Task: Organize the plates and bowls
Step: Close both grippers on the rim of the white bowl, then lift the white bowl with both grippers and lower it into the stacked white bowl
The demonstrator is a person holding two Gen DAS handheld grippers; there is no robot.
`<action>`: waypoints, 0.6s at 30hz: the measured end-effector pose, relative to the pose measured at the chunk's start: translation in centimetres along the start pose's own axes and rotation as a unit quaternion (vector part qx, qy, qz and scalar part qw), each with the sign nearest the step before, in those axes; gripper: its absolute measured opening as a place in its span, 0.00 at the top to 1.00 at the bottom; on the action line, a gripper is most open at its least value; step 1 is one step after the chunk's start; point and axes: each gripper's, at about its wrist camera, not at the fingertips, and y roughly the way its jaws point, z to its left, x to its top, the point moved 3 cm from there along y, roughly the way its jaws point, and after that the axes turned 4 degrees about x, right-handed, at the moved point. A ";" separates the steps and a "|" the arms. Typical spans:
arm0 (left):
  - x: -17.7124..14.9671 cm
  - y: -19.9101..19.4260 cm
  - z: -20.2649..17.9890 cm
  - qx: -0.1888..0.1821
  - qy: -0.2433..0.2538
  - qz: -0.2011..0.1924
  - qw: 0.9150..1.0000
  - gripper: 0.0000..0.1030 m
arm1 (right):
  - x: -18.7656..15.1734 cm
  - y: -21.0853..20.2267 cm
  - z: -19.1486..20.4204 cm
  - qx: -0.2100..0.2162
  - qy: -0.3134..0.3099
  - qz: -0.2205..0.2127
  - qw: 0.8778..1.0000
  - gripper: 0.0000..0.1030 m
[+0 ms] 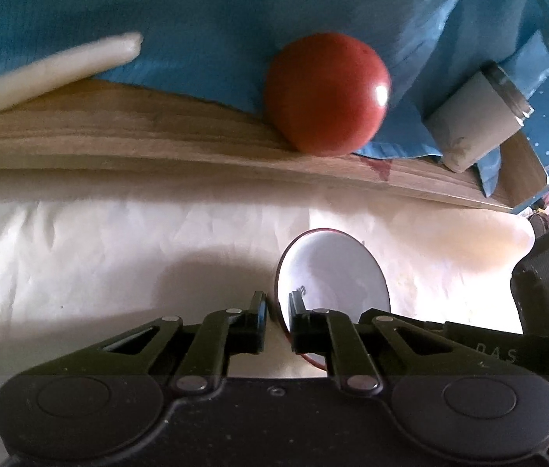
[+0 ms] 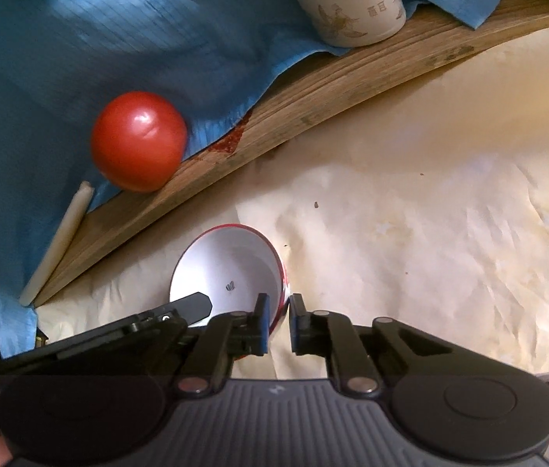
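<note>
Bowl (image 1: 332, 268), round, glossy white, red-rimmed; both grippers pinch rim.

Black claw (image 1: 278, 313), silver rivets, blue pads (image 2: 262, 325).

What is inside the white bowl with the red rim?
The bowl looks empty: a bare white inside with one small dark mark. The left gripper and right gripper each straddle its rim and hide the near part.

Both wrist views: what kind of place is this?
Probably a home kitchen or dining table: a tomato on a wooden board, a white bowl with a red rim, and a printed cup on blue cloth.
</note>
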 end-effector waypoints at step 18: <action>-0.2 -4.5 -7.5 -0.059 0.032 -0.050 0.996 0.89 | 0.0 -9.2 -2.1 0.007 -0.001 -0.073 0.997 0.89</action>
